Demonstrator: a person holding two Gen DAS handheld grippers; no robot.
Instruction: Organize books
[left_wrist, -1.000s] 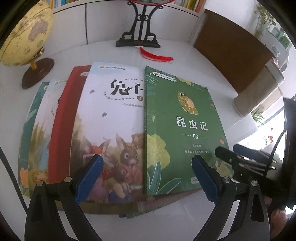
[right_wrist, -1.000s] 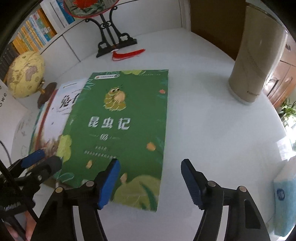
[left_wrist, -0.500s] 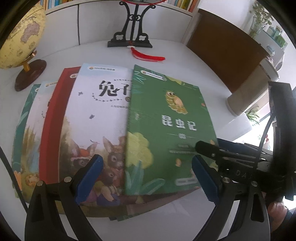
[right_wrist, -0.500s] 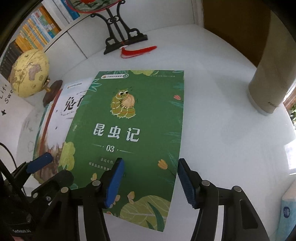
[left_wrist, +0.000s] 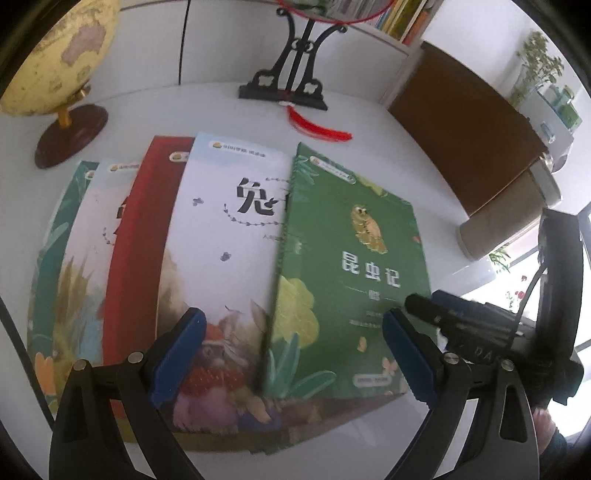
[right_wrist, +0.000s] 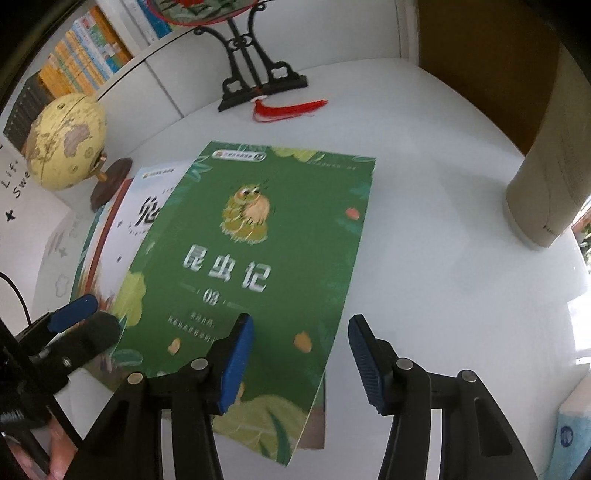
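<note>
Several books lie fanned on the white table (left_wrist: 369, 107). A green book (left_wrist: 351, 277) (right_wrist: 258, 258) tops the fan at the right and overlaps a white rabbit book (left_wrist: 221, 240), then a red book (left_wrist: 136, 240). My left gripper (left_wrist: 291, 354) hangs open above the near edges of the white and green books, touching neither. My right gripper (right_wrist: 301, 362) hovers at the green book's near right edge. Its jaws are closing: one pad is over the cover, the other past the edge, and neither presses on it.
A globe (left_wrist: 55, 55) (right_wrist: 66, 140) stands at the back left. A black stand (left_wrist: 288, 85) with a red tassel (right_wrist: 288, 109) is behind the books, a beige cylinder (right_wrist: 546, 184) at the right. A blue tissue pack (right_wrist: 572, 424) lies near right.
My right gripper has moved forward over the green book's near right edge and its jaws have narrowed. The left gripper has shifted a little sideways and stays open.
</note>
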